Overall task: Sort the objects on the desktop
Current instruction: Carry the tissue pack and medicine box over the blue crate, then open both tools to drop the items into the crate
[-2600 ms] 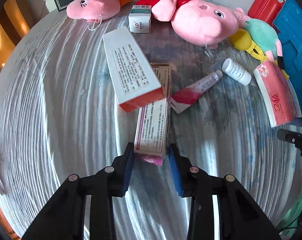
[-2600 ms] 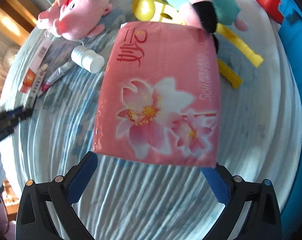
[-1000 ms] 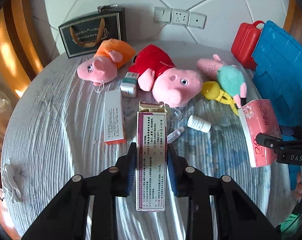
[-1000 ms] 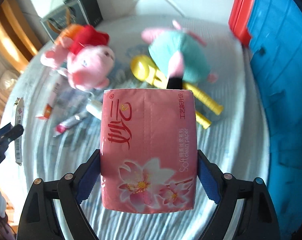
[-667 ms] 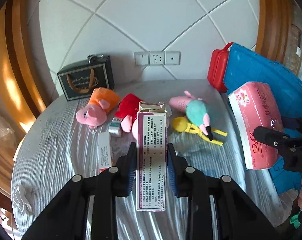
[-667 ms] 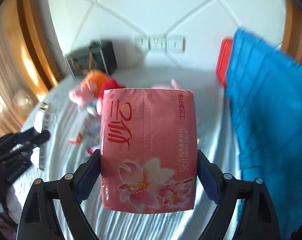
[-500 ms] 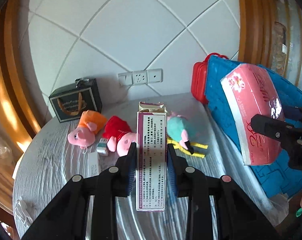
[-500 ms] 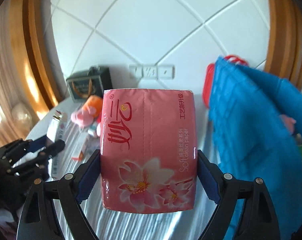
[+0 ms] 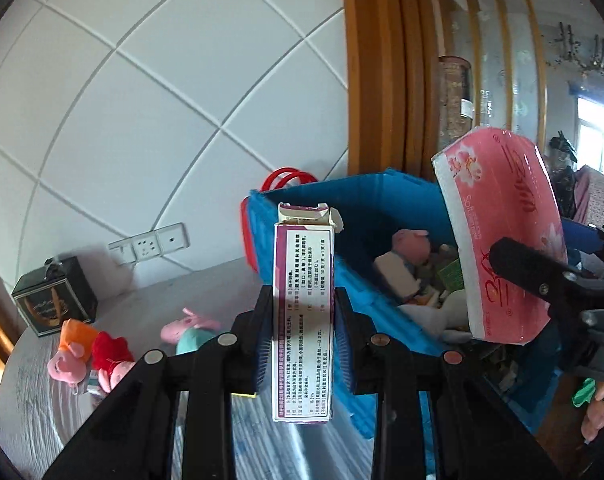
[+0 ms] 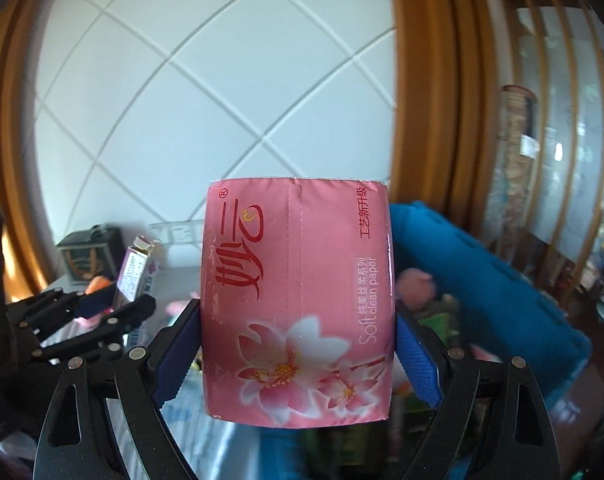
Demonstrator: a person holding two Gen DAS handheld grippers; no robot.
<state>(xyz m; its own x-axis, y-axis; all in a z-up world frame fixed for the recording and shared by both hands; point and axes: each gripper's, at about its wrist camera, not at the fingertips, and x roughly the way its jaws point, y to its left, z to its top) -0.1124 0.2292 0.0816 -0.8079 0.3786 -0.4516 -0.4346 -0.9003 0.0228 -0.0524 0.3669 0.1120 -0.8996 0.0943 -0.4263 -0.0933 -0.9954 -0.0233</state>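
Note:
My left gripper [image 9: 302, 336] is shut on a tall white and purple medicine box [image 9: 303, 312], held upright in the air with its torn top flap up. My right gripper [image 10: 298, 340] is shut on a pink tissue pack [image 10: 298, 300] with a flower print, its blue pads pressed on both sides. In the left wrist view the tissue pack [image 9: 501, 232] hangs over the open blue bin [image 9: 365, 216], which holds a pink plush and other items. In the right wrist view the left gripper [image 10: 102, 304] with the medicine box [image 10: 136, 268] is at the left.
Plush pigs [image 9: 86, 356] and a teal plush [image 9: 194, 330] lie on the grey round table [image 9: 142, 308] at lower left. A dark gift box [image 9: 54, 300] stands by the wall sockets [image 9: 150, 242]. A red case [image 9: 286, 178] sits behind the bin. Wooden frame stands behind.
Both grippers have risen from the table with their loads and swung right, so the views went from the tabletop to the wall and the blue bin. Both grips stay unchanged.

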